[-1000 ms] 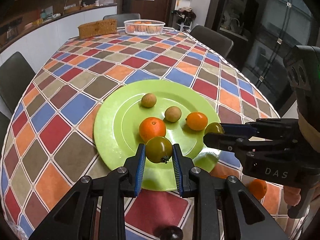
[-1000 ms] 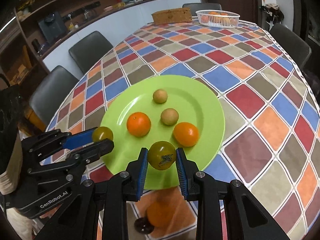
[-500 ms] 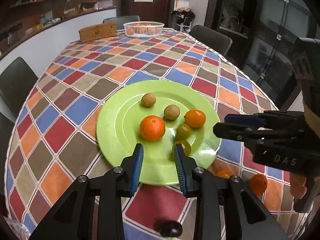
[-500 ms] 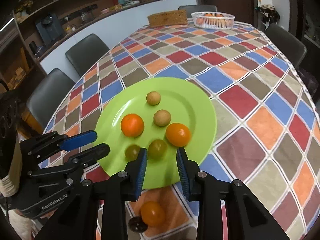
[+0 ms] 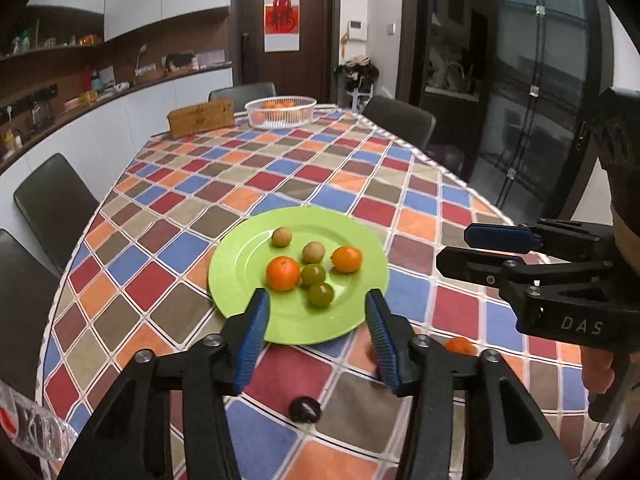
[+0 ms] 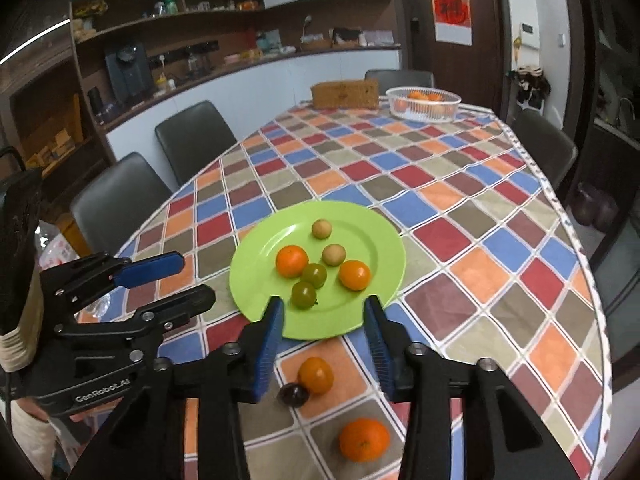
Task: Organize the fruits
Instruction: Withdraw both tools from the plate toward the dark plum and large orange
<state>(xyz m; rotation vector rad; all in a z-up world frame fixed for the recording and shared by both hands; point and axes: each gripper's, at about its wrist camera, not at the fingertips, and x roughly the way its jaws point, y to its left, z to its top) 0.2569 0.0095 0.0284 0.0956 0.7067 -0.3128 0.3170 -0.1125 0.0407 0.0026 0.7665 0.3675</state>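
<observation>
A green plate (image 5: 352, 320) (image 6: 384, 236) on the checkered table holds two oranges (image 5: 283, 273) (image 6: 354, 275), two tan longans (image 5: 312, 252) (image 6: 321, 228) and two green tomatoes (image 5: 320, 294) (image 6: 304, 294). My left gripper (image 5: 318, 334) is open and empty, raised near the plate's front edge. My right gripper (image 6: 324, 334) is open and empty at the same edge; it shows at the right of the left wrist view (image 5: 472, 248). Loose on the cloth lie two oranges (image 6: 315, 375) (image 6: 364, 439) and a dark fruit (image 6: 293, 394) (image 5: 305, 410).
A white basket of oranges (image 5: 281, 111) (image 6: 425, 103) and a brown woven box (image 5: 201, 117) (image 6: 345, 94) stand at the far end. Dark chairs (image 5: 54, 204) (image 6: 192, 136) ring the table. A plastic bag (image 5: 28, 424) lies at the near left edge.
Both grippers let go of their green tomatoes, which now lie on the plate. Both jaws opened wide and the grippers pulled back and up from the plate.
</observation>
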